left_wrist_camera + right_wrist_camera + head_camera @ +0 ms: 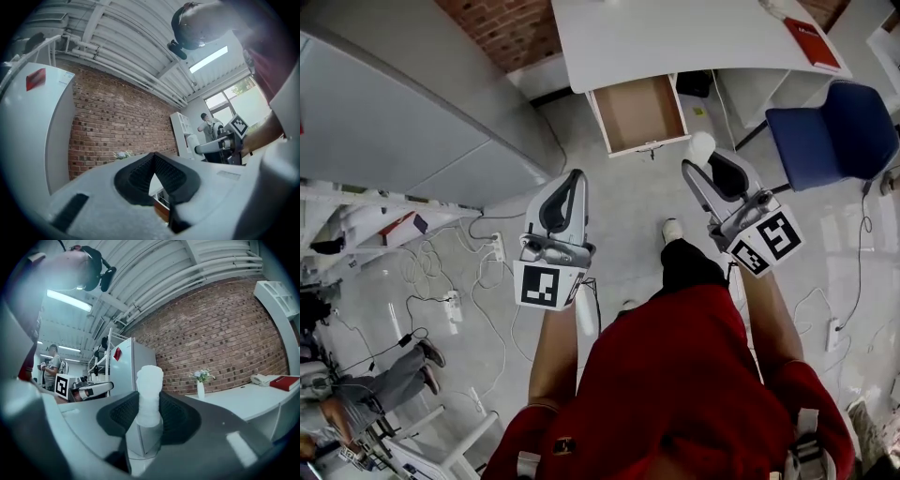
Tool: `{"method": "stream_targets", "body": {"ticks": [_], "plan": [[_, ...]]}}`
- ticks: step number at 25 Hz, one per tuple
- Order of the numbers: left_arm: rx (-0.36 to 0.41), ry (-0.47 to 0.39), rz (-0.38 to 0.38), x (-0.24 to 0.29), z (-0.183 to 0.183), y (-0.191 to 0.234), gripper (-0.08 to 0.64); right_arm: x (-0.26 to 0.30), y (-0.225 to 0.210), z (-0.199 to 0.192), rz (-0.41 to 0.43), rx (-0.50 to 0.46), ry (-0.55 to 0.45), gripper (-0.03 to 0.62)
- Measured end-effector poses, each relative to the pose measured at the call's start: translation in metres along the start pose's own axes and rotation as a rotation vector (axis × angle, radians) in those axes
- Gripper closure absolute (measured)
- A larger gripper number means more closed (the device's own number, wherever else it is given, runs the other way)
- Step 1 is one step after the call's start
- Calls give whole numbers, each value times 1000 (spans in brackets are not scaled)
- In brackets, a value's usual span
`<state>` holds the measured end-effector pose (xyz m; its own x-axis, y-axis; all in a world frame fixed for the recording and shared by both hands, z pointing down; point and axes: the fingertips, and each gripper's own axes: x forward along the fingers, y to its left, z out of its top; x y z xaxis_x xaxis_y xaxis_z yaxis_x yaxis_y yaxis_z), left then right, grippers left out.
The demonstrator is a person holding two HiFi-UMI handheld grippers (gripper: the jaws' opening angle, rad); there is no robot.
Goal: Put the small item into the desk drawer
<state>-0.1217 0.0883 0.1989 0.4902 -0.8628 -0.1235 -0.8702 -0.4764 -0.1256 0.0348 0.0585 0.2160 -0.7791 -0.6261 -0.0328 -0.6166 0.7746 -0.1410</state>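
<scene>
The small item (701, 147) is a white, lumpy piece, and my right gripper (698, 161) is shut on it. In the right gripper view the item (149, 380) stands upright between the dark pads (174, 414) and pokes above them. The desk drawer (639, 114) stands pulled open under the white desk (675, 37), its brown inside bare, just ahead of both grippers. My left gripper (577, 174) is held out to the drawer's lower left. Its jaws meet at the tip (153, 157) with nothing between them.
A blue chair (834, 131) stands right of the drawer. A red book (811, 42) lies on the desk, and a small vase of flowers (200, 387) stands there too. A tall white cabinet (412, 112) is at left. Cables and power strips (497, 248) cross the floor. Another person (384, 384) is at lower left.
</scene>
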Motion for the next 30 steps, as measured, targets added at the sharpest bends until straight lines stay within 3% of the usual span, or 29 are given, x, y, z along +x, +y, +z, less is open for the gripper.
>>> {"method": "stream_targets", "body": {"ticks": [8, 15, 21, 26, 30], "plan": [[34, 35, 69, 105, -37, 11, 558, 37, -103, -21, 33, 41, 57, 446], [10, 81, 146, 165, -72, 29, 558, 70, -167, -53, 65, 45, 143, 446], [-4, 135, 180, 183, -113, 50, 558, 102, -191, -100, 55, 60, 229, 447], [-11, 177, 151, 192, -141, 55, 558, 118, -196, -130, 30, 74, 293, 446], [-37, 205, 113, 198, -187, 65, 558, 141, -205, -176, -4, 87, 349, 446]]}}
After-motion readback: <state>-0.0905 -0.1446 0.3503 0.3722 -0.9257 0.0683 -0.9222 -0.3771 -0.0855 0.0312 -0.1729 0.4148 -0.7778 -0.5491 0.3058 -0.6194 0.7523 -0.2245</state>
